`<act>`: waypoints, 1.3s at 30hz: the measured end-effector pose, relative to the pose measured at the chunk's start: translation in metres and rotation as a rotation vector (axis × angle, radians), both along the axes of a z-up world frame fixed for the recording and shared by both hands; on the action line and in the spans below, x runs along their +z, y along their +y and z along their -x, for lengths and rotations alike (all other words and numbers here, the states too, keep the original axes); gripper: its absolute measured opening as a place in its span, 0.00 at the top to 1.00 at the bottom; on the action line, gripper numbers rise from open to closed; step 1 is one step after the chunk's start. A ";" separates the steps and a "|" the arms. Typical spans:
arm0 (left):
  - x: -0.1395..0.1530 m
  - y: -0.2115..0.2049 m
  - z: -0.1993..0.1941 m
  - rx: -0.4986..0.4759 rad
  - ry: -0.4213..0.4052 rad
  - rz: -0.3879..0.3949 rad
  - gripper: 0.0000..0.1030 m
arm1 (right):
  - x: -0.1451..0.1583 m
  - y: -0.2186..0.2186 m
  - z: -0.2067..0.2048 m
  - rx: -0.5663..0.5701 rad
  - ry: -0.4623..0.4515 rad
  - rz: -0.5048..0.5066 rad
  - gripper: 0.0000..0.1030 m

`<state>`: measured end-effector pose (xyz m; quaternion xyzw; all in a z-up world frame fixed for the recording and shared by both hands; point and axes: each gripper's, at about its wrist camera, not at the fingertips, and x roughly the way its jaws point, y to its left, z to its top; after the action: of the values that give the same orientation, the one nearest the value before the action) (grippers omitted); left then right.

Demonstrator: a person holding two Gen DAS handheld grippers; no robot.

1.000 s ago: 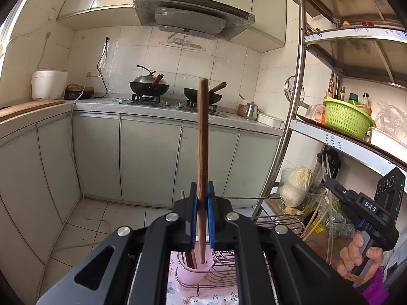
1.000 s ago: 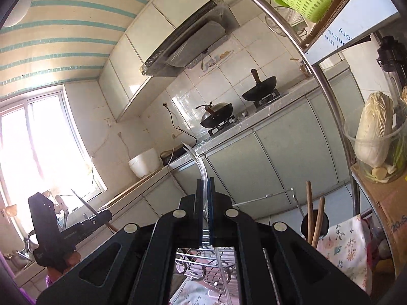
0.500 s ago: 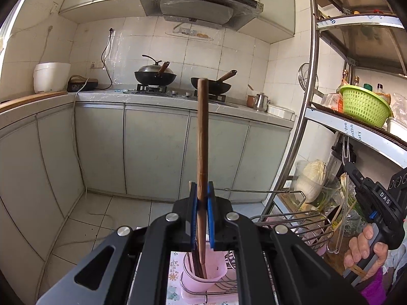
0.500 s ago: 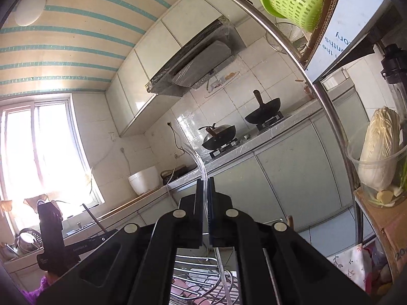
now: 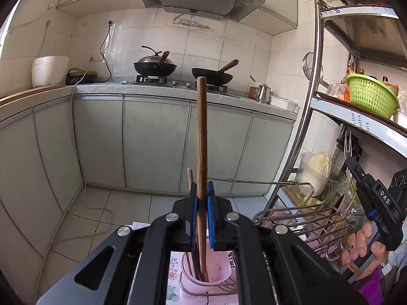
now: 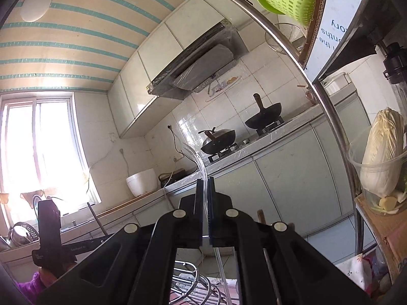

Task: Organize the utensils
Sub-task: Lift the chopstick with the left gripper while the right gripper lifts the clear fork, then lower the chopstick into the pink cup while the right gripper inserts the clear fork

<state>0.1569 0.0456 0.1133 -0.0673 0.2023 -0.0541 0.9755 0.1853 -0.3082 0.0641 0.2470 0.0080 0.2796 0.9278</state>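
- Presently the left gripper (image 5: 202,195) has its blue pads pressed against a wooden chopstick (image 5: 201,137), pinching it low on the shaft so that most of its length stands upright above the jaws.
- That upright hold appears deliberate: the chopstick's lower end already reaches down inside the pink holder cup (image 5: 216,274), which sits directly below the gripper in a wire ring of the dish rack (image 5: 305,218).
- Other dark sticks already stand in the same cup, one of them (image 5: 190,178) rising just beside the left pad; the cup is evidently the collecting point for this kind of utensil.
- The right gripper (image 6: 203,190) is clamped on a thin clear plastic utensil (image 6: 197,160), probably a spoon or a straw; its type cannot be confirmed. It curves up above the jaws and a clear length hangs below them, above the rack's wire loops (image 6: 193,279).
- Judgement: the right gripper is held off to the side of the rack, waiting its turn while the left completes its insertion.
- Risk noted: if the chopstick is released before it settles among the sticks, it may tip against the cup's rim.
- A person's hand (image 5: 363,246) grips the right tool's handle near the rack's edge.
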 end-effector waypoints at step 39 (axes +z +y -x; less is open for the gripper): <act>-0.049 -0.023 0.002 -0.032 0.169 0.020 0.93 | -0.039 -0.014 0.039 -0.083 0.315 0.082 0.97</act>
<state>0.1552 0.0227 0.0644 -0.0779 0.2843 -0.0656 0.9533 0.1459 -0.3218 0.0246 0.2499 0.1547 0.1983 0.9351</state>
